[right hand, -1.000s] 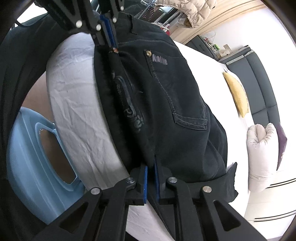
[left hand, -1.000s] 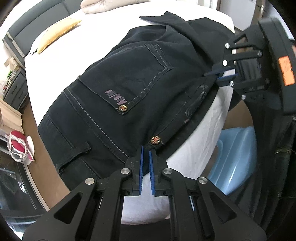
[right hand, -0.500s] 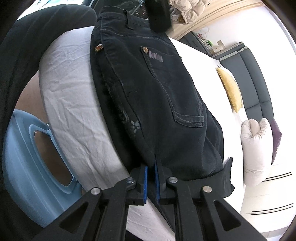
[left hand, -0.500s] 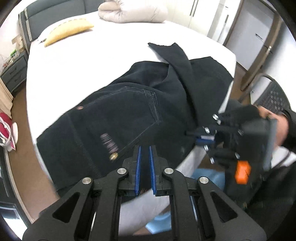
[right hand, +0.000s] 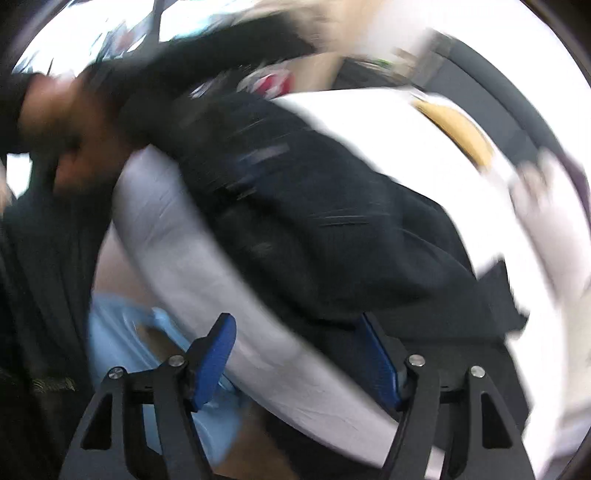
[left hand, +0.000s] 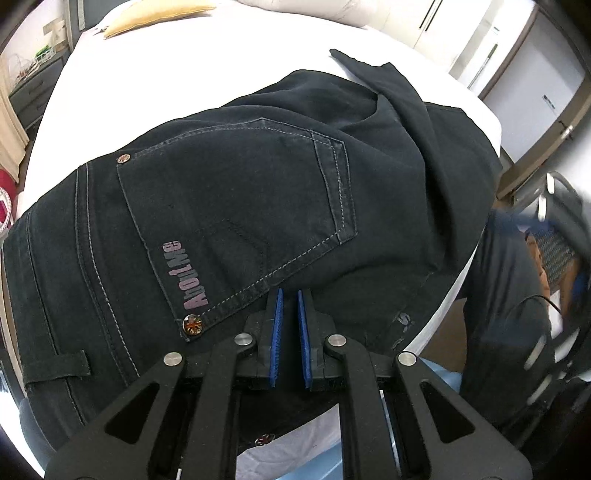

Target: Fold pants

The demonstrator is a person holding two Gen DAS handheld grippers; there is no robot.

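Pants (left hand: 236, 206) lie on bed (left hand: 177, 92); right tongs (right hand: 299, 354) spread apart.

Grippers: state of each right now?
Left gripper: nearly shut, pads apart, nothing between them, over the black jeans.
Right gripper: open, empty.

- A home bedroom is being shown.
- A wide bed under a white fitted sheet (left hand: 207, 70) is being shown.
- A flat yellow cushion (left hand: 155, 14) is being seen beside a dark grey upholstered headboard (right hand: 491, 85).
- White wardrobe doors (left hand: 491, 48) are being glimpsed behind.
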